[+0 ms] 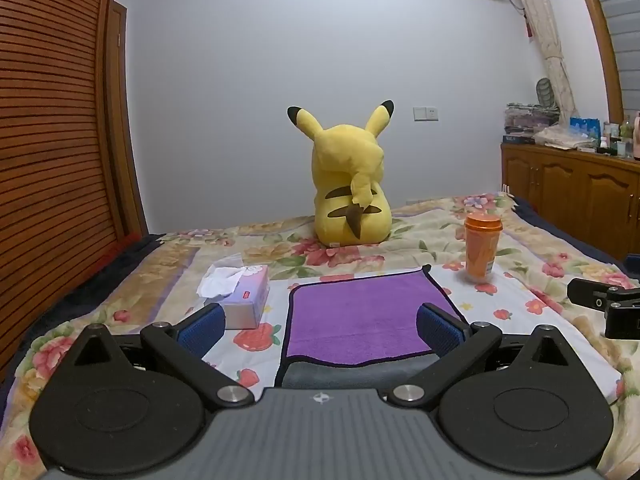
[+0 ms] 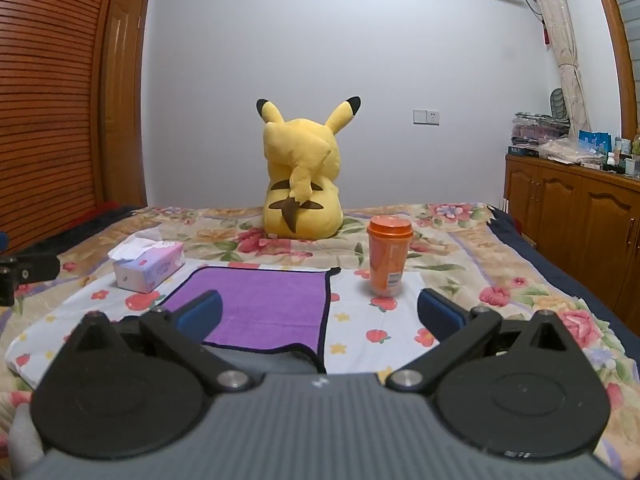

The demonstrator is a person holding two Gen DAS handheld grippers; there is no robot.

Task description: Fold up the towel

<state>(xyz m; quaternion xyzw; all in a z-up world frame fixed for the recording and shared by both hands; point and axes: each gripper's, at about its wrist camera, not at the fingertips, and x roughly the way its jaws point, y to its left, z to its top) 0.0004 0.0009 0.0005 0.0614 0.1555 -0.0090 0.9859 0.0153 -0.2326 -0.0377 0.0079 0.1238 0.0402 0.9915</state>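
Note:
A purple towel [image 1: 360, 316] with a dark hem lies flat on a white flowered cloth [image 1: 520, 304] on the bed; its near edge shows a grey underside [image 1: 352, 376]. My left gripper [image 1: 320, 326] is open and empty, held above the towel's near edge, fingers astride it. In the right wrist view the towel [image 2: 260, 304] lies left of centre. My right gripper [image 2: 320, 312] is open and empty, above the towel's near right corner. The right gripper's side [image 1: 608, 308] shows at the far right of the left wrist view.
A tissue box [image 1: 240, 296] stands left of the towel. An orange cup [image 1: 482, 246] stands at its far right. A yellow plush toy [image 1: 352, 184] sits behind. A wooden wardrobe [image 1: 52, 140] is at left and a wooden cabinet [image 1: 572, 188] at right.

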